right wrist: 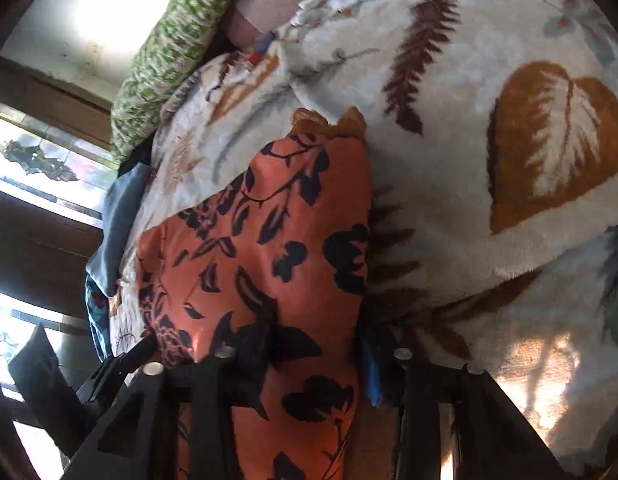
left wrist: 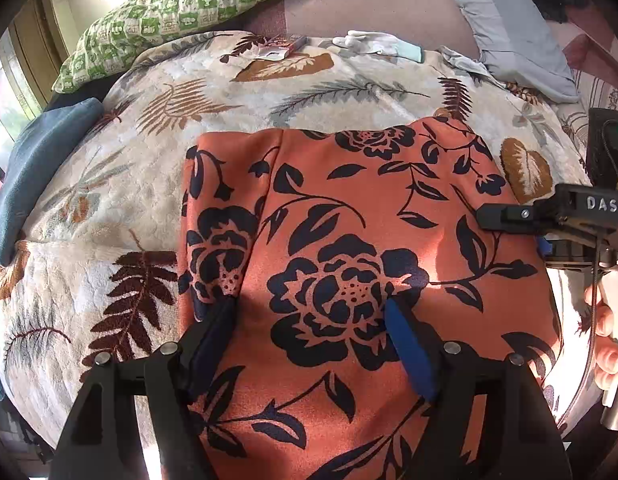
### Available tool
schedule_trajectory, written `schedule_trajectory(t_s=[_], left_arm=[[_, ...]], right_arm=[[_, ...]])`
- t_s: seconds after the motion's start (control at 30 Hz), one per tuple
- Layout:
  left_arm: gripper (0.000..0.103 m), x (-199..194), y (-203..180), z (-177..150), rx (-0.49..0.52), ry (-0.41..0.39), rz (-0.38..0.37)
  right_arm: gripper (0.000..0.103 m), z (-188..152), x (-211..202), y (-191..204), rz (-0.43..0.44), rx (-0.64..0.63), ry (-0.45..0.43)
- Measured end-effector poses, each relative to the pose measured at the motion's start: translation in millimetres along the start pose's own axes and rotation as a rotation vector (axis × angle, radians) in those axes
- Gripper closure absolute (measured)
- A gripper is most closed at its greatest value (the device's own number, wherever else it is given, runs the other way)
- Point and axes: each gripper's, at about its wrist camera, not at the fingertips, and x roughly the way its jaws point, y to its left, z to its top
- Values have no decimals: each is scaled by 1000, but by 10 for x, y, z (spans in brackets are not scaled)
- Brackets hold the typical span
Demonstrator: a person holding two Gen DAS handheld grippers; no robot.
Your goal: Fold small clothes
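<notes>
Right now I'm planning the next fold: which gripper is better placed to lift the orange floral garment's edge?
Probably the right gripper: it straddles the orange floral garment at its side edge beside the leaf-print blanket. The left gripper sits open over the middle.

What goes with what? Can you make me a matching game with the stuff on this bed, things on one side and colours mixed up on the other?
Things:
1. garment between the grippers
2. pillow at the far edge
3. folded cloth at the left edge
4. big heart-shaped leaf on the blanket

Colours:
A. green and white checks
B. golden brown
C. orange with dark flowers
D. plain blue-grey

Pairs: 1-C, 2-A, 3-D, 4-B
</notes>
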Motion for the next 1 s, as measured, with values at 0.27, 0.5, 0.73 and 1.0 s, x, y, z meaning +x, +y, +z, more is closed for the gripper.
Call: schedule_trajectory(t_s=[0.27, 0.5, 0.73, 1.0], left_arm=[[26, -120, 11, -84, -13, -20, 4], [26, -240, 44, -118, -46, -27, -9], [24, -566, 336, -218, -119, -90, -38], [21, -435, 1085, -433, -379, -38, -141]], right_arm=[[33, -226, -727, 102, 39, -16, -150], [26, -523, -681, 309, 160, -22, -71], [25, -543, -641, 240, 120, 11, -53], [25, -662, -821, -133, 95, 72, -65]])
